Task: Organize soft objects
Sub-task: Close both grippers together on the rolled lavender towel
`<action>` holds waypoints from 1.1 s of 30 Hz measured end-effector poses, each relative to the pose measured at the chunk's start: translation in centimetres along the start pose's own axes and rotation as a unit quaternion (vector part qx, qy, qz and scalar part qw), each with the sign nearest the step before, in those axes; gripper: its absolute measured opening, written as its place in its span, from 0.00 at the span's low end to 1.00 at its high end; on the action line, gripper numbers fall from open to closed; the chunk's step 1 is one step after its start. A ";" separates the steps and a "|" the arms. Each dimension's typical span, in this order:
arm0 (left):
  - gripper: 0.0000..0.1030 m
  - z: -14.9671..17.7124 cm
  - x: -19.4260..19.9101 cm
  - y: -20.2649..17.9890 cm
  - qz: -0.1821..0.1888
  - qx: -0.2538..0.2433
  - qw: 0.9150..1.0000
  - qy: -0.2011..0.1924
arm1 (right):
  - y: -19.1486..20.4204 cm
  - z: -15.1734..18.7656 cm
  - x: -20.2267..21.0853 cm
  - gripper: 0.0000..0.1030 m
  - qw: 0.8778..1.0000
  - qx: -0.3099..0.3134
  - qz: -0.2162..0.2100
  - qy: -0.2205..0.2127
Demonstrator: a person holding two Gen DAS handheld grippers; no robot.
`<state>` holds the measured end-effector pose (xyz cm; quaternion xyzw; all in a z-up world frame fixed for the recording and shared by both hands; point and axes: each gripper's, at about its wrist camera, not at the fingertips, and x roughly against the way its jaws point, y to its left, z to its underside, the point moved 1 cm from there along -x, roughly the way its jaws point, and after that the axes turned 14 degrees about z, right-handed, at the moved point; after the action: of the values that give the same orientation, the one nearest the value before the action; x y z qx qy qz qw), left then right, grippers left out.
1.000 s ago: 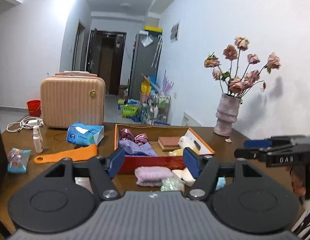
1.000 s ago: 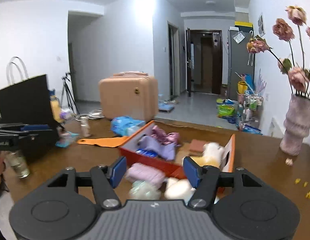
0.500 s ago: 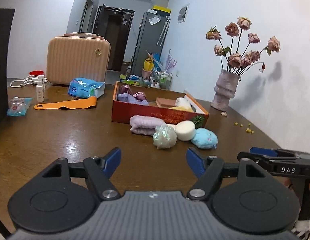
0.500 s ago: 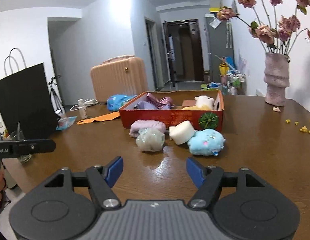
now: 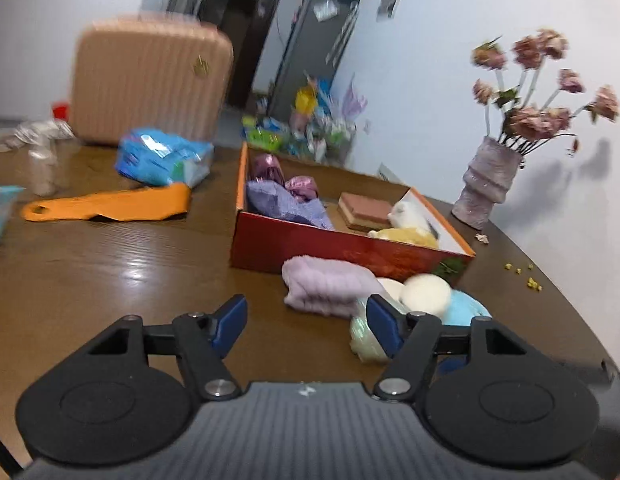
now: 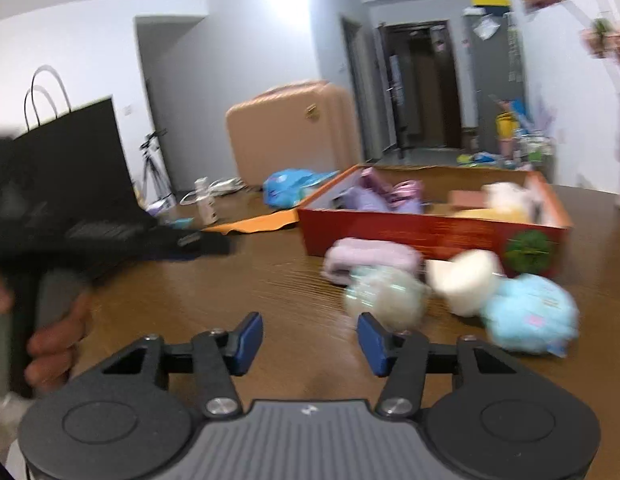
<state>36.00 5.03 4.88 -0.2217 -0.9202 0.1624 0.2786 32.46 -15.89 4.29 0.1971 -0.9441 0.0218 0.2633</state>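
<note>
A red box (image 5: 350, 248) on the brown table holds a purple cloth, pink items, a brown sponge and a pale plush. In front of it lie a lilac towel (image 5: 326, 288), a white round sponge (image 5: 428, 296), a pale green mesh ball (image 5: 364, 340) and a light blue plush (image 5: 466, 312). My left gripper (image 5: 305, 326) hovers just short of the towel, jaws closing with nothing between them. My right gripper (image 6: 310, 344) is left of the mesh ball (image 6: 384, 296), near the towel (image 6: 370, 258), sponge (image 6: 464, 282) and plush (image 6: 530, 316), jaws closing and empty.
A peach suitcase (image 5: 149, 80), a blue tissue pack (image 5: 161, 158) and an orange flat piece (image 5: 109, 208) lie behind and to the left. A vase of dried flowers (image 5: 486, 184) stands at the right. A black paper bag (image 6: 69, 152) stands at the left. A hand (image 6: 53, 340) holds the left gripper's handle.
Both grippers have sunk and come forward to the pile in front of the box, which now looks larger. The right jaws have narrowed. Both views are blurred by motion.
</note>
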 end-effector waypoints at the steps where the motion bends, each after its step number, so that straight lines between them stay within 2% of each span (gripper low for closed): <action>1: 0.63 -0.7 -1.7 0.9 0.005 0.006 1.000 0.012 | 0.8 -0.1 -1.6 0.48 1.000 0.005 -0.008 0.002; 3: 0.62 -1.9 -5.3 2.3 0.004 0.016 0.999 0.035 | 1.8 -0.2 -4.4 0.46 1.000 0.012 -0.006 0.012; 5: 0.61 -2.5 -8.2 3.4 -0.002 0.018 0.998 0.054 | 2.1 -0.1 -6.8 0.46 0.999 0.018 0.022 0.023; 8: 0.61 -2.5 -11.1 4.5 -0.012 0.035 0.997 0.063 | 0.1 0.0 -8.1 0.45 0.993 -0.017 0.108 0.033; 10: 0.61 -2.2 -11.8 4.9 0.005 0.041 0.997 0.065 | -1.8 -0.1 -7.7 0.46 0.986 -0.050 0.160 0.020; 11: 0.57 -1.9 -12.0 5.1 0.012 0.052 0.996 0.065 | -2.8 -0.1 -7.3 0.46 0.982 -0.070 0.177 0.016; 13: 0.43 -1.5 -12.0 5.2 0.037 0.075 0.994 0.067 | -4.4 0.1 -6.4 0.49 0.980 -0.109 0.167 0.005; 14: 0.29 -1.3 -11.9 5.1 0.051 0.082 0.993 0.068 | -4.7 0.2 -5.9 0.49 0.980 -0.125 0.153 -0.001; 18: 0.21 0.4 -9.4 3.5 0.064 0.113 0.990 0.062 | -4.6 0.5 -5.6 0.49 0.981 -0.166 0.096 -0.002; 23: 0.21 5.7 -5.0 -0.4 0.075 0.148 0.984 0.064 | -4.9 1.0 -5.0 0.48 0.978 -0.198 0.072 0.006; 25: 0.25 6.7 -3.7 -1.5 0.082 0.143 0.984 0.065 | -5.1 1.2 -4.8 0.39 0.980 -0.188 0.064 0.010; 27: 0.42 7.2 -2.4 -2.7 0.092 0.127 0.985 0.075 | -5.1 1.2 -4.2 0.39 0.982 -0.182 0.058 0.010; 29: 0.43 7.4 -1.0 -3.7 0.104 0.100 0.987 0.071 | -5.6 1.4 -3.5 0.39 0.983 -0.177 0.055 0.011; 33: 0.44 6.5 -0.8 -2.7 0.065 0.087 0.994 0.034 | -6.3 2.1 -2.4 0.39 0.980 -0.189 0.052 0.014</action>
<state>31.97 1.17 0.52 -0.2611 -0.8763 0.2519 0.3169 35.78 -21.12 0.89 0.0938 -0.9363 -0.1410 0.3076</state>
